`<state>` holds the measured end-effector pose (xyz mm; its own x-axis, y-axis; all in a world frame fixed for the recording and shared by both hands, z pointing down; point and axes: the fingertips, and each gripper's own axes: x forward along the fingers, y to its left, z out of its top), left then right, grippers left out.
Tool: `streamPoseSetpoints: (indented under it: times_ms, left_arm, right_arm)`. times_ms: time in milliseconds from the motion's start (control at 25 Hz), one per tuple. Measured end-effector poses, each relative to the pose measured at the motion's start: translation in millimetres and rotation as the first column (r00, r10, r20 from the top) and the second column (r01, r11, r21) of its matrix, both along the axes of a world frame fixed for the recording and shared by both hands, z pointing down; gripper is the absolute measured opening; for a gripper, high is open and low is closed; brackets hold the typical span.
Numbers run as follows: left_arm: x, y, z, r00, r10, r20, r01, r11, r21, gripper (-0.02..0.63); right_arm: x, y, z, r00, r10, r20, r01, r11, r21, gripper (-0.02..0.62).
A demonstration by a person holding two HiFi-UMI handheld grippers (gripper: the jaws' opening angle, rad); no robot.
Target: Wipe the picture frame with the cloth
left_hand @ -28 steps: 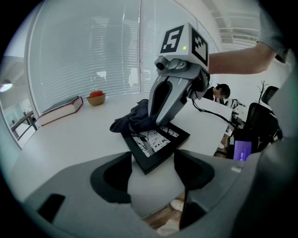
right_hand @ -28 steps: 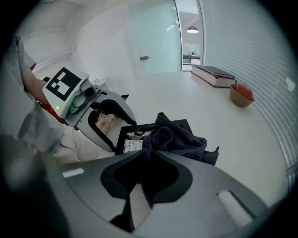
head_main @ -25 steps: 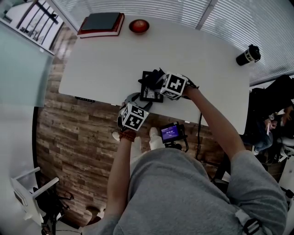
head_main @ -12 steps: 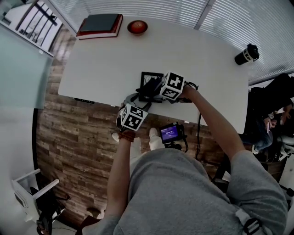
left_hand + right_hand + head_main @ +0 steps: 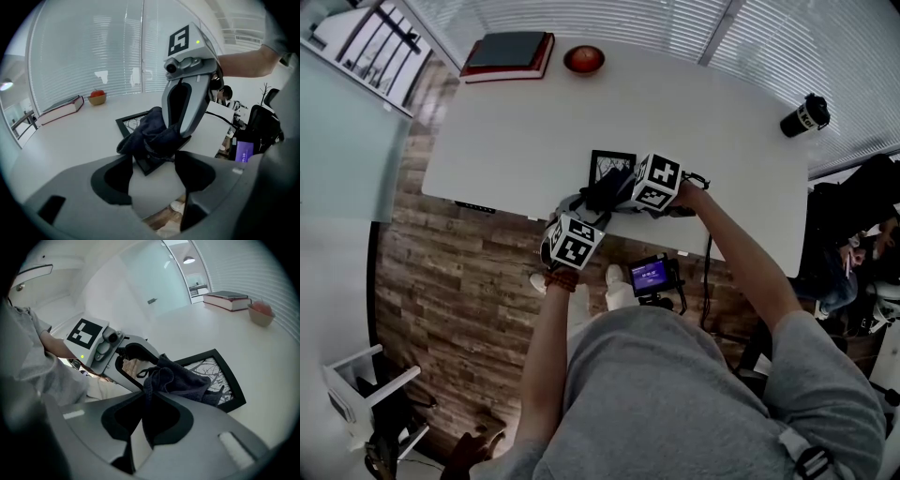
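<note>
A black picture frame (image 5: 612,165) with a tree print lies flat near the front edge of the white table (image 5: 516,131). A dark cloth (image 5: 605,190) is bunched over the frame's near part. My right gripper (image 5: 150,397) is shut on the cloth (image 5: 185,380) and presses it onto the frame (image 5: 220,376). My left gripper (image 5: 152,176) hangs at the table edge just short of the frame's near corner (image 5: 145,166). Its jaws stand apart with only bare table between them. In the left gripper view the cloth (image 5: 150,136) covers much of the frame.
A book (image 5: 508,49) and a small bowl with something red in it (image 5: 583,58) sit at the table's far left. A black flask (image 5: 806,113) stands at the far right. Below the front edge, over the wood floor, is a device with a lit purple screen (image 5: 649,274).
My right gripper has turned and dragged the cloth from the frame's far part toward its near part, uncovering the top of the picture. The left gripper has stayed where it was.
</note>
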<state>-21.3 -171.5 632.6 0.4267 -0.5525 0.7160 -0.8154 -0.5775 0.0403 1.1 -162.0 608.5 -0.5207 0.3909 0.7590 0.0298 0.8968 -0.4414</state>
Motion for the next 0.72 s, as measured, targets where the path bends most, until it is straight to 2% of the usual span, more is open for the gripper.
streamPoseSetpoints:
  times_ms: [160, 240, 360, 520, 640, 720]
  left_arm:
    - [1, -2, -4, 1.000, 0.002, -0.003, -0.002, 1.000, 0.001, 0.291]
    - [1, -2, -4, 1.000, 0.002, -0.003, -0.002, 1.000, 0.004, 0.290]
    - [0, -1, -3, 1.000, 0.001, -0.002, -0.001, 1.000, 0.005, 0.291]
    - [1, -2, -2, 1.000, 0.001, -0.001, -0.001, 1.000, 0.009, 0.290]
    - [2, 0, -2, 1.000, 0.001, -0.001, -0.001, 1.000, 0.011, 0.290]
    - [2, 0, -2, 1.000, 0.002, 0.001, -0.002, 1.000, 0.014, 0.290]
  right_arm:
    - [0, 2, -3, 1.000, -0.020, 0.005, 0.020, 0.998, 0.059, 0.058]
    - [1, 4, -4, 0.999, -0.035, 0.021, 0.033, 0.998, 0.059, 0.058]
    - [3, 17, -8, 0.996, -0.064, 0.063, 0.064, 0.998, -0.006, 0.058]
    - [8, 29, -14, 0.988, -0.095, 0.122, 0.101, 0.994, -0.038, 0.058]
    - [14, 41, -33, 0.969, -0.150, 0.197, 0.174, 0.978, -0.114, 0.061]
    - [17, 36, -51, 0.950, -0.178, 0.255, 0.211, 0.972, -0.107, 0.062]
